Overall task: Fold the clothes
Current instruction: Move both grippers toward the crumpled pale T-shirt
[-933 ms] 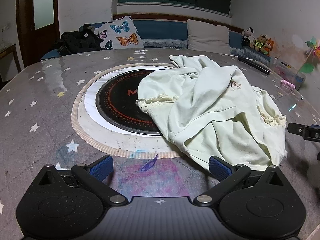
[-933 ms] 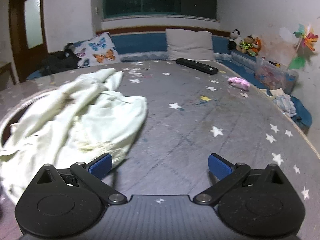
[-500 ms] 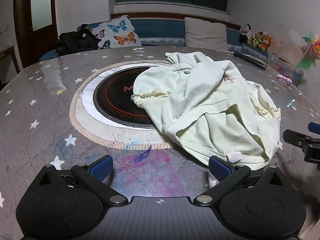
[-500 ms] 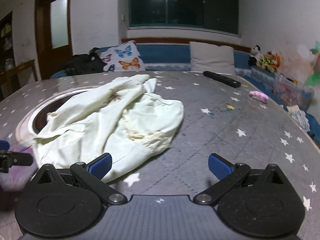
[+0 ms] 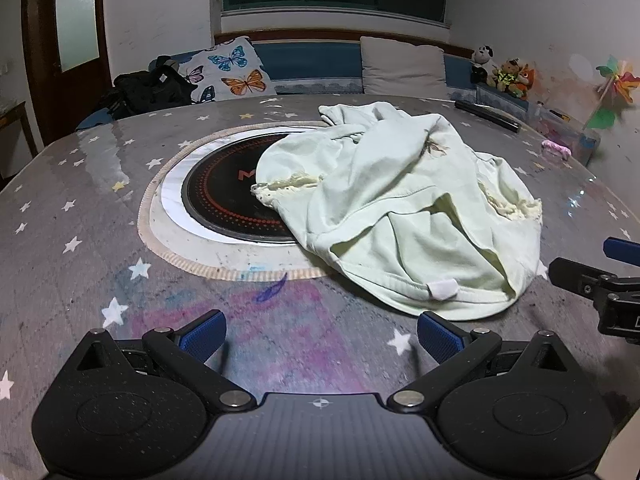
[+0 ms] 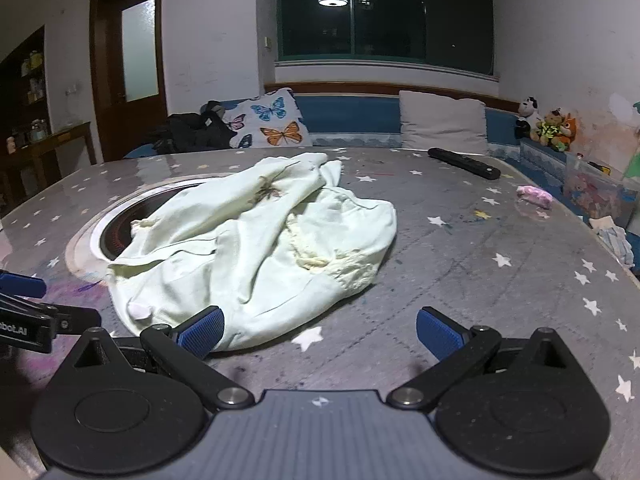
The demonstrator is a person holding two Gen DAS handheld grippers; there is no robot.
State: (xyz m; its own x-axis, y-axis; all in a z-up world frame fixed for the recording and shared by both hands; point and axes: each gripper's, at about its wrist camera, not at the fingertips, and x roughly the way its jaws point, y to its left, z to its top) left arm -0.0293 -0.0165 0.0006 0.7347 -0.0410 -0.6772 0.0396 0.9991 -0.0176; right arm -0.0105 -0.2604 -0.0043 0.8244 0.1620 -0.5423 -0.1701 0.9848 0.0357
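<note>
- Both of my grippers have drawn back from the garment [image 5: 400,216] since the earlier frames; its near hem, formerly at my left fingertip, now lies clear ahead of it.
- My left gripper [image 5: 320,330] sits low over the table [image 5: 72,184], level, jaws spread wide, nothing between the blue pads [image 5: 202,334].
- My right gripper [image 6: 320,330] is likewise level and wide open, empty; its left pad [image 6: 200,330] sits just in front of the garment's near edge, and I cannot tell whether it touches.
- Each gripper shows at the edge of the other's view, so the two stand side by side, facing the cloth.
- Garment: pale green soft knit, crumpled in a rounded heap, with frayed cream lace trim [image 5: 292,184], a small brown embroidered motif [image 6: 266,192] and a white label [image 5: 442,290] at the near hem.
- It lies on the table, partly covering a round black induction plate [image 5: 224,200] ringed in white with a beige woven border.
- Table surface: grey covering printed with white stars, glossy, marked with purple and blue stains near my left gripper.
- On the far side: a black remote [image 6: 464,163] and a small pink object [image 6: 534,196].
- Room: blue bench seat with a butterfly cushion [image 6: 276,124], a grey cushion [image 6: 442,122], a black bag [image 6: 192,132], soft toys [image 6: 548,124]; dark window [image 6: 384,16], wooden door [image 6: 128,56].
</note>
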